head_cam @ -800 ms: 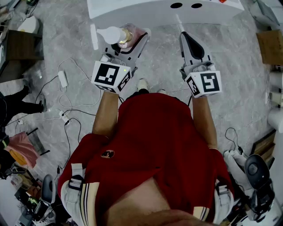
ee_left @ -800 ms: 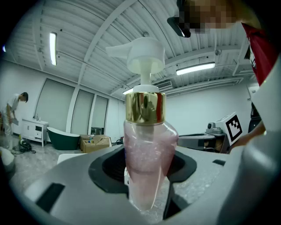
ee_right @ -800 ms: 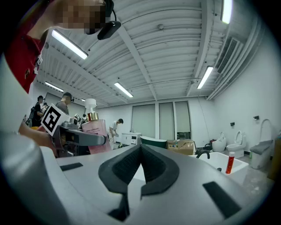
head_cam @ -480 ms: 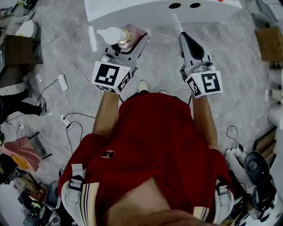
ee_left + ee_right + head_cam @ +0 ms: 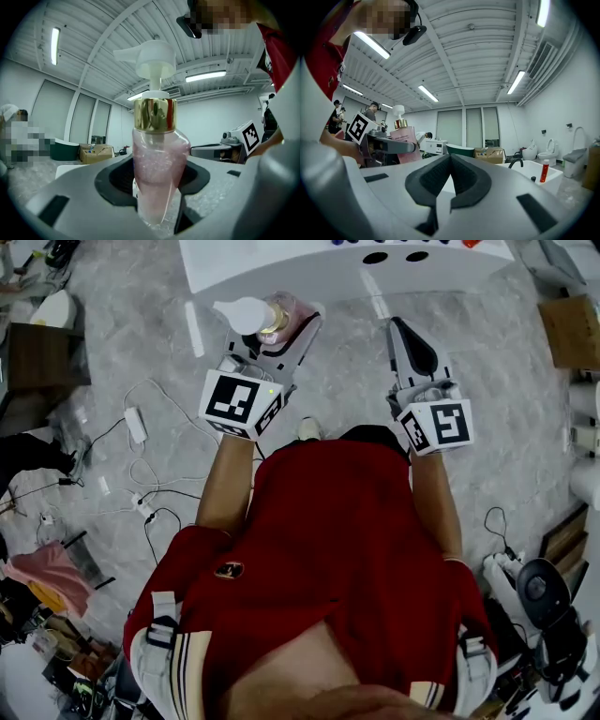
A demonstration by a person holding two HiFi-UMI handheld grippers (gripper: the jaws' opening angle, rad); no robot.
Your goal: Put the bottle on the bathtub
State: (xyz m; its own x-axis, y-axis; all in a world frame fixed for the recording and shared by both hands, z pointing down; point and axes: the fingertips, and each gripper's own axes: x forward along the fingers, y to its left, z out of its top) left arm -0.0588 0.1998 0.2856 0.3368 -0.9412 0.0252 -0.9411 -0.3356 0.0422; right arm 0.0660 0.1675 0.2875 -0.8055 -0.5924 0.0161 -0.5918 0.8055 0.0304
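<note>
Our left gripper (image 5: 278, 326) clamps the pink pump bottle (image 5: 157, 159) upright between wide-set jaws, and we can hardly make out the bottle's base down between the pads. Ahead, apart from the bottle, the white bathtub (image 5: 281, 268) is cut off by the frame's top. Alongside, our right gripper (image 5: 451, 180) has its jaws together, holding nothing.

**Grey marbled floor** (image 5: 347, 352), seen from above.
- Top edge of the frame: a white bathtub (image 5: 281, 268) stands on it, with two dark holes in its rim.
- Left: white cables (image 5: 150, 468) trail in loose loops, with a small white adapter (image 5: 136, 426) among them.
- Upper left: a dark wooden cabinet (image 5: 37, 357).
- Lower left: a pink cloth (image 5: 47, 568).
- Upper right: a brown cardboard box (image 5: 570, 334).
- Lower right: a dark, round-headed device (image 5: 539, 589), kind unclear.
</note>
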